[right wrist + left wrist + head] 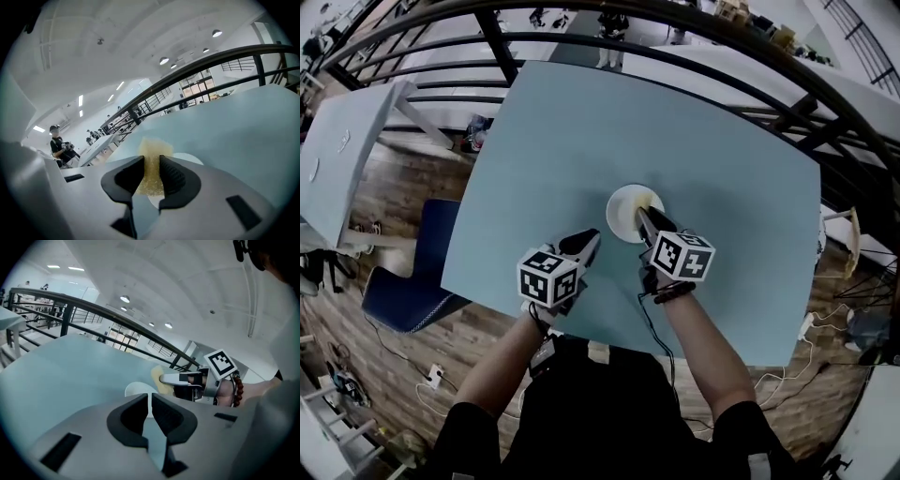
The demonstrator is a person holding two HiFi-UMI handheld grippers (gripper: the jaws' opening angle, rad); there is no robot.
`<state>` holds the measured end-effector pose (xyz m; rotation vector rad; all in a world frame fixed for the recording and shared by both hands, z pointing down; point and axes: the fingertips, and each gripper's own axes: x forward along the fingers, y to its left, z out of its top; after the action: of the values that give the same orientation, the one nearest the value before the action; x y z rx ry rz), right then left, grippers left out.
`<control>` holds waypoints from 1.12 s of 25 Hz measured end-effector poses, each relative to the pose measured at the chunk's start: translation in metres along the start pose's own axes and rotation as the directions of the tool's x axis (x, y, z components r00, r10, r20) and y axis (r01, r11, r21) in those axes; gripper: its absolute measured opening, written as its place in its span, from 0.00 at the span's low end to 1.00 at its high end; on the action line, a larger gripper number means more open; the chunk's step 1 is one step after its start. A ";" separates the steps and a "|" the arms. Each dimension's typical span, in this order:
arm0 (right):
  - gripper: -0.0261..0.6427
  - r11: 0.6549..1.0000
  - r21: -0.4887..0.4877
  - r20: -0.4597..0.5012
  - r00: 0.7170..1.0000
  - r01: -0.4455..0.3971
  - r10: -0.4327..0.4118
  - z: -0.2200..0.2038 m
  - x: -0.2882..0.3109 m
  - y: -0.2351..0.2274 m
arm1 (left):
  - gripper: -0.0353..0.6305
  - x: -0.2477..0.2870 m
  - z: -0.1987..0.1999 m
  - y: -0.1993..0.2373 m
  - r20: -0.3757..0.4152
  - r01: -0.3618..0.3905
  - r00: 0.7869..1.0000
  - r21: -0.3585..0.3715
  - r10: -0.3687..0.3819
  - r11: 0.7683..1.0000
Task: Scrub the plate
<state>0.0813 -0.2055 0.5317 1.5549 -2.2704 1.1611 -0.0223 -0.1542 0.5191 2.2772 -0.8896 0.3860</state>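
Note:
A small white plate [623, 212] lies on the light blue table [581, 131], just ahead of both grippers. My right gripper [643, 217] is over the plate's right half, shut on a yellow sponge [653, 200] that sticks out past the jaws. In the right gripper view the sponge [153, 151] fills the gap of my right gripper [151, 161], with the plate [190, 158] beneath it. My left gripper [592, 237] stands at the plate's near-left rim. In its own view my left gripper [150, 399] is shut with nothing seen between the jaws. Beyond them are the plate [136, 389] and sponge [157, 376].
A dark metal railing [694, 37] curves behind the table. A blue chair [422, 272] stands at the table's left, with a second pale table [337, 150] further left. Cables lie on the wood floor [412, 366]. A person [57, 140] stands far off.

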 end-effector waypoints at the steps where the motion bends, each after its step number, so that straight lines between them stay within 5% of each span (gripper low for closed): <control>1: 0.20 1.000 -0.008 -0.016 1.000 -0.004 0.003 -0.003 0.009 0.003 | 0.11 0.008 -0.005 0.006 -0.017 -0.011 1.000 -0.023 0.011 1.000; 13: 0.20 0.993 -0.115 -0.089 0.996 -0.030 0.020 -0.010 0.082 0.024 | 0.11 0.068 -0.041 0.054 -0.137 -0.134 0.985 -0.243 0.103 0.961; 28: 0.20 0.997 0.070 -0.058 0.998 0.031 -0.027 -0.007 0.062 -0.045 | 0.11 0.089 -0.056 0.045 -0.203 -0.182 0.971 -0.284 0.127 0.941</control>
<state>0.0894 -0.2533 0.5921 1.5533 -2.1855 1.2747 0.0095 -0.1852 0.6242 1.8676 -0.9651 0.4845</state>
